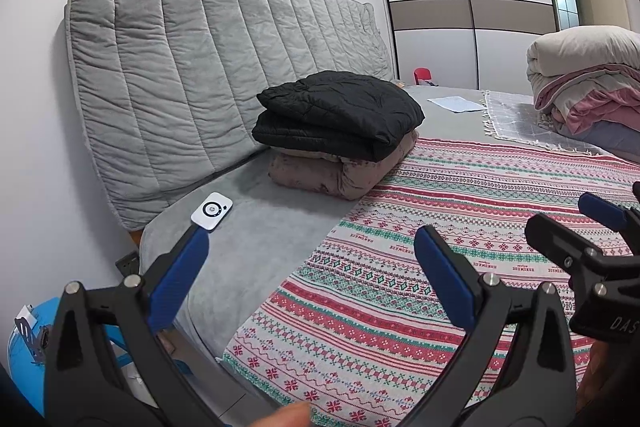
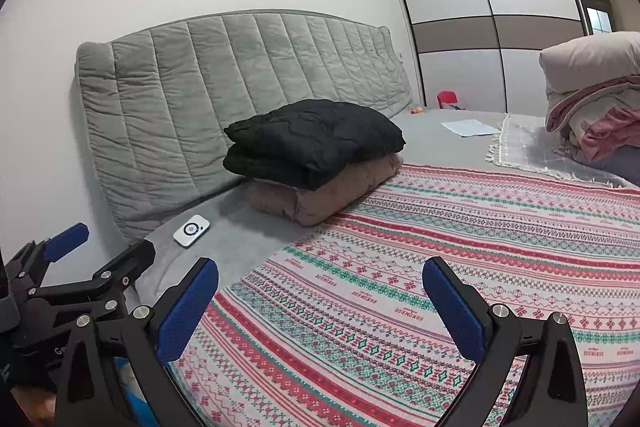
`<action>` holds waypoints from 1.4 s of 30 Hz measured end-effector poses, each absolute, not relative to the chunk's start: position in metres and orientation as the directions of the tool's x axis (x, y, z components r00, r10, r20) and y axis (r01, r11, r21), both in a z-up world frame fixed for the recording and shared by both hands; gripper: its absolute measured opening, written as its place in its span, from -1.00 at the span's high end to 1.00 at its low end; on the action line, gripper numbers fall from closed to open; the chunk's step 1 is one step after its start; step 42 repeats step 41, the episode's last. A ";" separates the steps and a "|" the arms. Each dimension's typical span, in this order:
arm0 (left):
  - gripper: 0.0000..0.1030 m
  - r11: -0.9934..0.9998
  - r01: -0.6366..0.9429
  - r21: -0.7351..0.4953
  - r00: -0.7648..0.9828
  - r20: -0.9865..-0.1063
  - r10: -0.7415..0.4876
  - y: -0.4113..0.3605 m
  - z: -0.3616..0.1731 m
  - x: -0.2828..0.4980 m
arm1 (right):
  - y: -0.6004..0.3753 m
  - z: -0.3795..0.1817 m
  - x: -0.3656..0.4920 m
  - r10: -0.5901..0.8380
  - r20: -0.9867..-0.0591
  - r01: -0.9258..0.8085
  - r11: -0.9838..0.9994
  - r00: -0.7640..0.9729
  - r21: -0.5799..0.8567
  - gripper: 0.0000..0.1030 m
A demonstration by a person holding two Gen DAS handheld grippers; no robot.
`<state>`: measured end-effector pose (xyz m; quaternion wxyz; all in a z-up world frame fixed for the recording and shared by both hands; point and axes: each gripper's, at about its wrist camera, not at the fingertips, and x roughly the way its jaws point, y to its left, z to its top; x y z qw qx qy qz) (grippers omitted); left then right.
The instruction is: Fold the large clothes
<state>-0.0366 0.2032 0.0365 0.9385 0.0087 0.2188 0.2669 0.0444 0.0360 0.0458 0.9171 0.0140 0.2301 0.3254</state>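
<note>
Two folded garments are sitting stacked by the headboard [image 1: 200, 75]: a black jacket [image 1: 340, 111], puffy and quilted, lying on a brown one [image 1: 344, 173] of plush, velvety cloth. Both are looking squared off, so we are judging that they are done and that we are standing between folds, with nothing in hand.

We are holding both grippers above the near edge of the bed, well apart from the stack. Our left gripper [image 1: 316, 267] is keeping its jaws wide and empty, blue ribbed pads facing each other; our right gripper [image 2: 320, 307] is doing the same.

Next, we are thinking, the move is calling for a fresh garment to be brought onto the striped cover [image 2: 440, 247], a flat woven cloth in red, green and white bands. No unfolded garment is showing clearly; the heap [image 1: 588, 83] of cream and pink bedding at the far right may be holding one, though we cannot tell.

A small white device [image 1: 211, 211] is lying on the grey sheet [image 1: 256, 239].
</note>
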 end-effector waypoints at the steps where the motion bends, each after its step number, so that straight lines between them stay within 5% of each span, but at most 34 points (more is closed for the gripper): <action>1: -0.98 0.856 -0.499 0.132 0.760 -0.407 0.506 0.204 0.036 -0.037 | 0.036 0.046 0.045 0.602 -0.414 -0.589 0.789 0.683 0.175 -1.00; 42: -0.99 0.855 -0.499 0.142 0.758 -0.407 0.510 0.202 0.038 -0.038 | 0.048 0.042 0.041 0.575 -0.420 -0.587 0.801 0.702 0.114 -1.00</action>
